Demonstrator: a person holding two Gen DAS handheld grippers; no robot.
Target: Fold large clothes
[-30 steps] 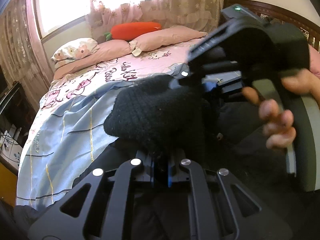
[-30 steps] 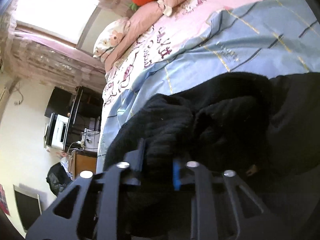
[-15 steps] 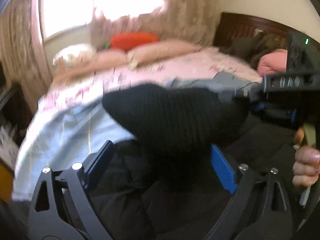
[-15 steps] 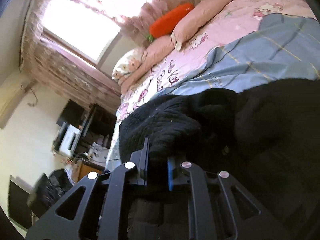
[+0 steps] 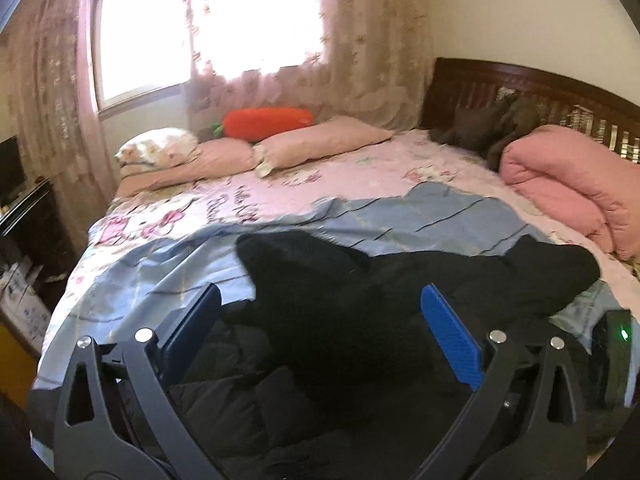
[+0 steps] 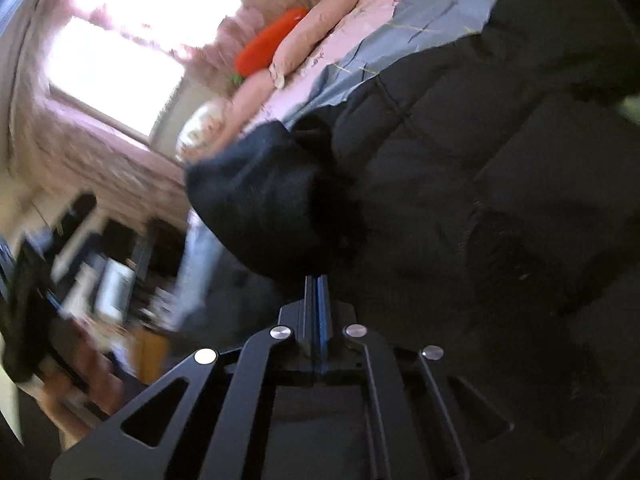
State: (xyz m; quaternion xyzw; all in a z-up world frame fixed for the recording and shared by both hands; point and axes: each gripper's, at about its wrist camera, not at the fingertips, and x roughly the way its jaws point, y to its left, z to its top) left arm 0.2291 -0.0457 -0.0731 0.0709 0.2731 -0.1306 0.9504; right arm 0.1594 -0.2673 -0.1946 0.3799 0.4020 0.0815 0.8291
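My left claw (image 5: 320, 320) is spreading wide, nothing pinched, over the black jacket (image 5: 360, 320) lying on the bed (image 5: 360, 184); my right claw (image 6: 316, 280) is clamped together by the jacket's knit cuff (image 6: 260, 200).

Your right hand-held gripper (image 6: 317, 280) shows pads pressed together, any pinched fabric of the black jacket (image 6: 500, 184) hidden behind them; furniture (image 6: 100, 264) at left smears into blur; the jacket's lower part runs off frame.
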